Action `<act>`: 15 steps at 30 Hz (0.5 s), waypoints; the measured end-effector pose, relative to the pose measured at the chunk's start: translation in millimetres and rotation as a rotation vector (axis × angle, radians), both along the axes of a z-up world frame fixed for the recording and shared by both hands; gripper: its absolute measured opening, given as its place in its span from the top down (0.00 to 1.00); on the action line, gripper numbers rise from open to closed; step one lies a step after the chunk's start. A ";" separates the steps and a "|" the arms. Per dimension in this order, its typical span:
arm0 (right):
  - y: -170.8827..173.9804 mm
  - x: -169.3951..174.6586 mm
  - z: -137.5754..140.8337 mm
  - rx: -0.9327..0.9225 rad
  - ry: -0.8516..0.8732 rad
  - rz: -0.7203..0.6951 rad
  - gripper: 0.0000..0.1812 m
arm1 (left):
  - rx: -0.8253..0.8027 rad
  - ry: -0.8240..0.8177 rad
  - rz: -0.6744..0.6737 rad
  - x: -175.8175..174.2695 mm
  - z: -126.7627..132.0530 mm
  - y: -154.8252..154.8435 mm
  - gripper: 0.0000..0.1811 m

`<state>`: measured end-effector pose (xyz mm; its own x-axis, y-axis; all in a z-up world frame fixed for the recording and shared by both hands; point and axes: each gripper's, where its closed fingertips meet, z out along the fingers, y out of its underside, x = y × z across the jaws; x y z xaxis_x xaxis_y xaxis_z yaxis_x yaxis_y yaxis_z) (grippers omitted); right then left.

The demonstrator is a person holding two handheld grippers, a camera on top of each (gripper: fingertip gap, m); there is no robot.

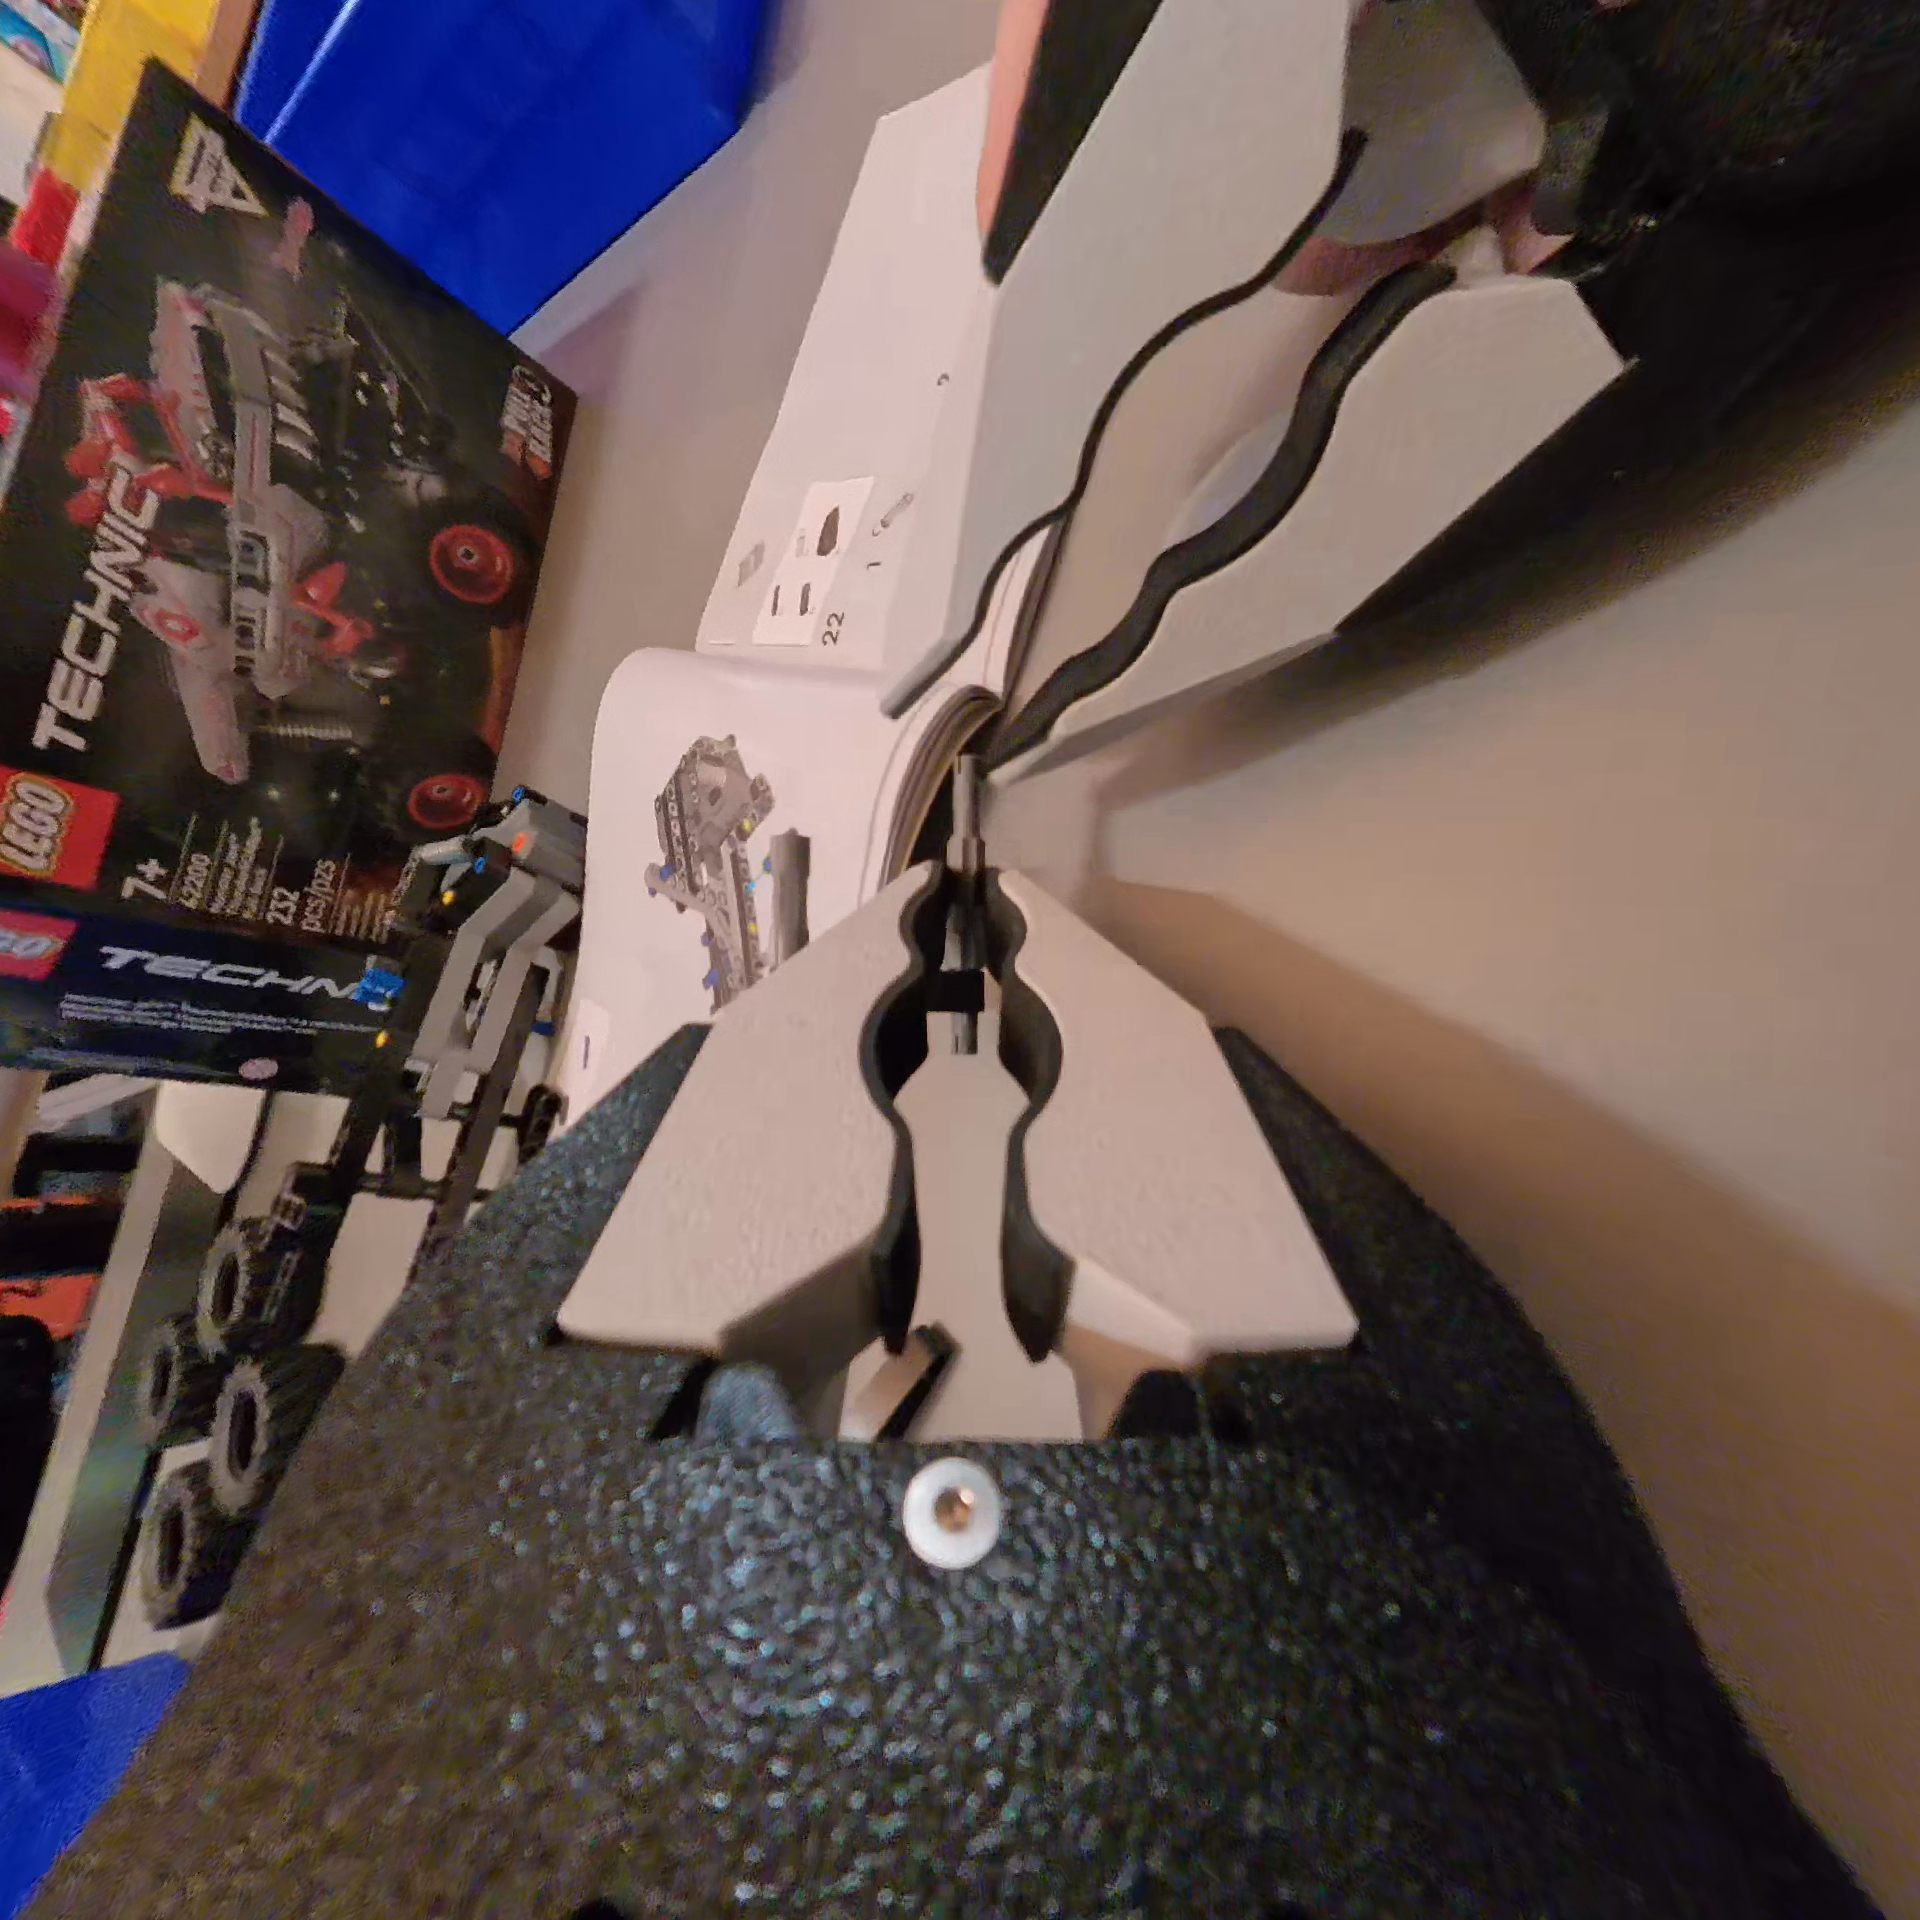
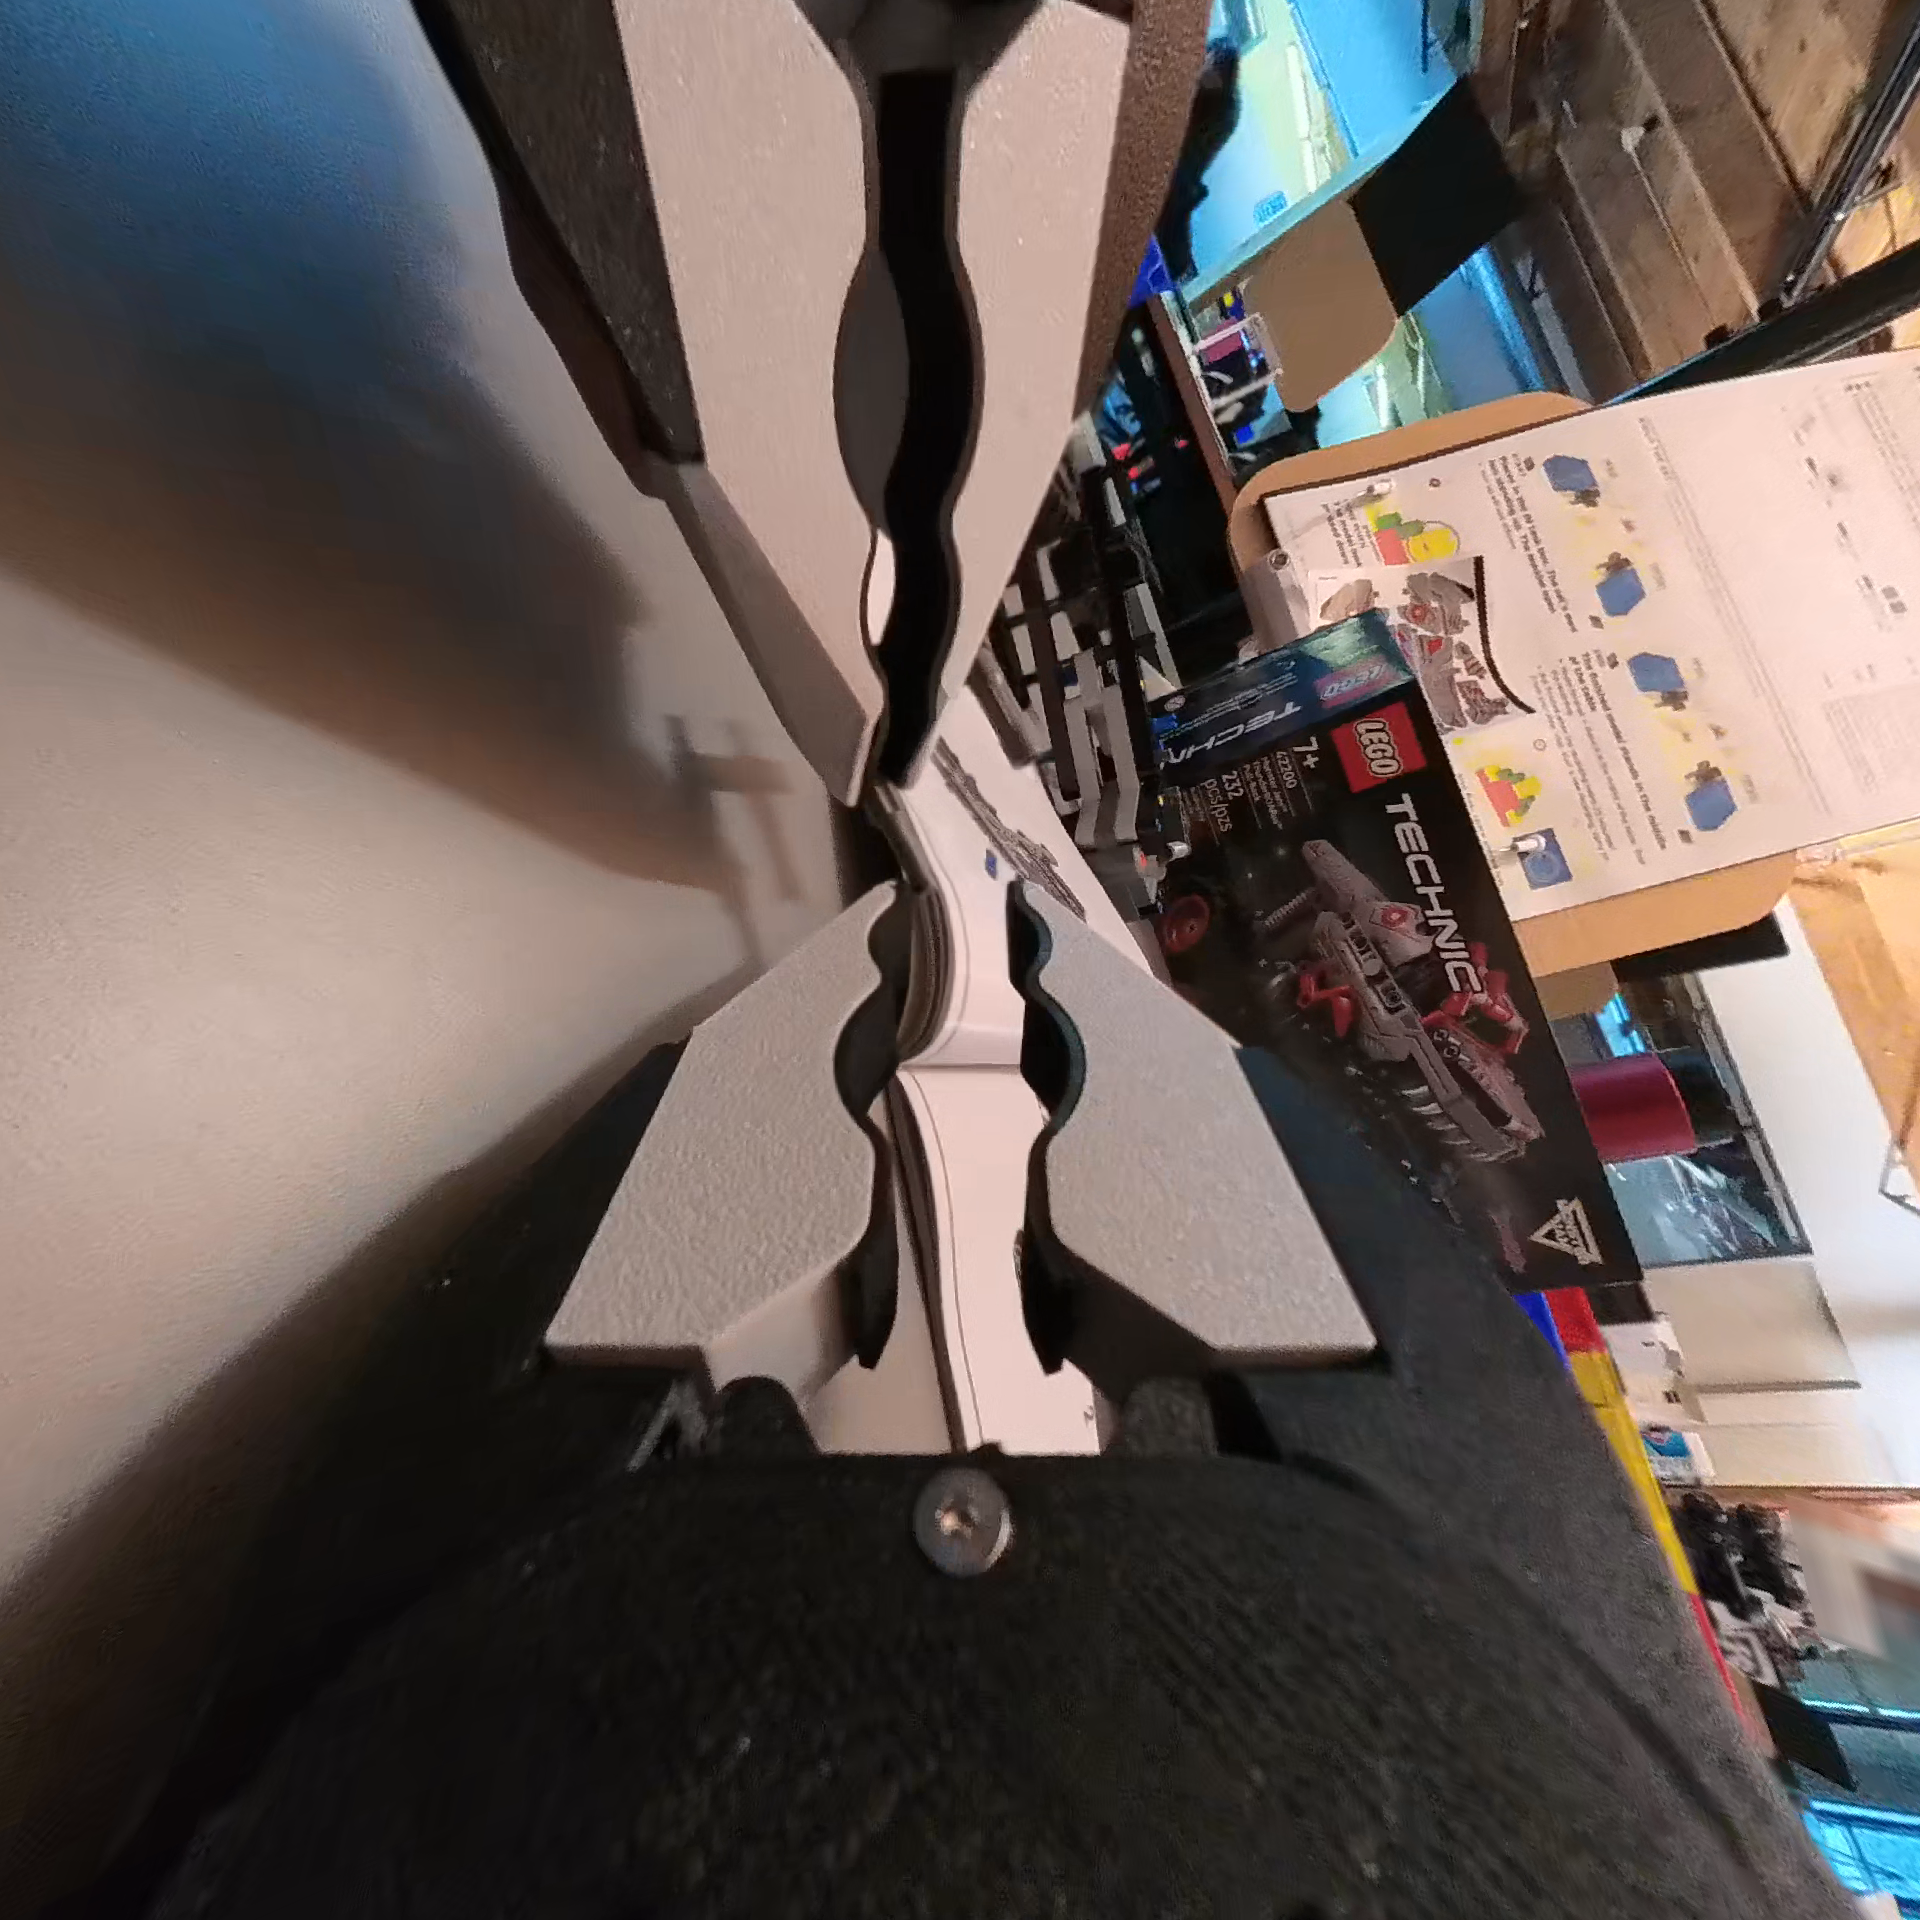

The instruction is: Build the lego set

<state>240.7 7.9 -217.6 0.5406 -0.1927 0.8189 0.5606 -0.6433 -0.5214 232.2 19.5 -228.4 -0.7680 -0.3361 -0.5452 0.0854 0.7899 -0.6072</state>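
My left gripper (image 1: 961,883) is shut on a small black pin-like lego piece (image 1: 966,821) that sticks out past its tips. It points at the edge of the open instruction booklet (image 1: 831,468) on the white table (image 1: 1558,987). My right gripper (image 2: 951,914) is open, its jaws astride the booklet's (image 2: 971,997) page edge. It faces the left gripper (image 2: 883,774) tip to tip, and also shows in the left wrist view (image 1: 951,727). A partly built grey and black model (image 1: 499,914) stands beside the booklet.
The black lego box (image 1: 260,520) stands upright behind the model, also in the right wrist view (image 2: 1455,987). Several black tyres (image 1: 208,1403) lie near the table's edge. A blue bin (image 1: 499,135) sits beyond the booklet. A board with printed sheets (image 2: 1610,644) stands behind the box. The grippers are tip to tip, or close to it.
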 end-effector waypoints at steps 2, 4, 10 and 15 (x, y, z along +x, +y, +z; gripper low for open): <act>-1.4 2.0 0.2 -0.021 -0.035 -0.016 0.92 | -0.013 0.027 0.008 -0.9 0.0 1.1 0.98; -0.4 2.2 -2.6 -0.064 -0.073 -0.023 0.93 | -0.016 0.047 0.003 -2.5 -1.4 0.4 0.98; 1.9 0.6 -12.9 -0.152 -0.110 -0.013 0.91 | -0.004 0.060 0.008 -2.7 -6.6 -1.1 0.98; 1.9 2.1 -10.9 -0.175 -0.155 -0.030 0.99 | -0.021 0.075 0.017 -2.3 -2.4 -0.7 0.98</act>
<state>242.8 9.7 -228.5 0.4020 -0.0549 0.9140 0.6042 -0.7341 -0.3099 229.9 18.8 -230.8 -0.8005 -0.3599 -0.4793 0.0263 0.7779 -0.6279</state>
